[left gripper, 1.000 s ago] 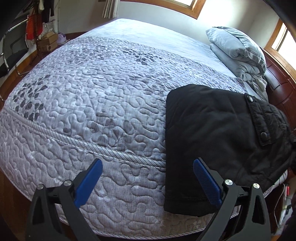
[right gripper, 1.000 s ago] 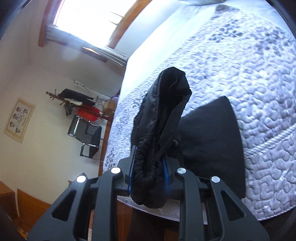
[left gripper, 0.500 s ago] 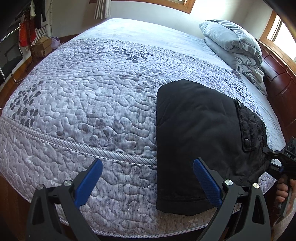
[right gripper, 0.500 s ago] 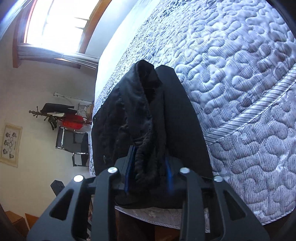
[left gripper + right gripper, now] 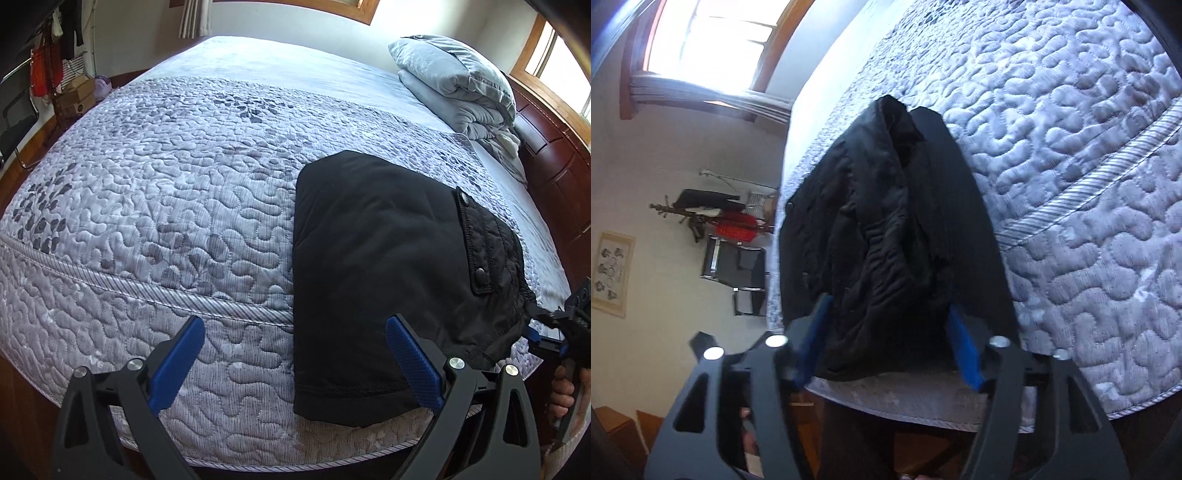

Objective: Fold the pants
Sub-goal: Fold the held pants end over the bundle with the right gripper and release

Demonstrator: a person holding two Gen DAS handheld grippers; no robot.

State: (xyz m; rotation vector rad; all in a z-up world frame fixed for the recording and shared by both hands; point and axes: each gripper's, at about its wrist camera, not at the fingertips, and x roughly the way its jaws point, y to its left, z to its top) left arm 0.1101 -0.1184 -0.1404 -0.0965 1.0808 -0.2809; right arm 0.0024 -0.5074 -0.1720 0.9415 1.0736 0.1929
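On the bed (image 5: 155,206), whose gray quilted cover fills most of both views, the black pants (image 5: 388,266) lie folded near the front edge, toward the R side, hem end hanging slightly over the mattress edge. Bed's far corners and underside are cut off by the fisheye rim. Folded gray duvet (image 5: 458,77) sits at the far R by the wooden headboard (image 5: 554,155), partly out of frame. Rack w/ clothes and a chair on the L are dark, hard to make out.

Left gripper (image 5: 295,354) hovers low in front of the bed edge, jaws spread wide, nothing between them; R blue pad overlaps the pants' lower corner in view, contact can't be confirmed. Right gripper (image 5: 886,339) in its own view shows blue pads apart w/ the bunched waistband between them; image is blurred, so whether the pads touch the cloth is unclear. From the left wrist cam it's only a sliver at the R border, tips at the pants' R corner.

Vs 0.5 s ago: R jaws were pinched tight on the waistband, now they've opened up and the cloth sags lower onto the bed. Pants sit about the same spot; button flap lies flatter. Left gripper unchanged, same wide gap.
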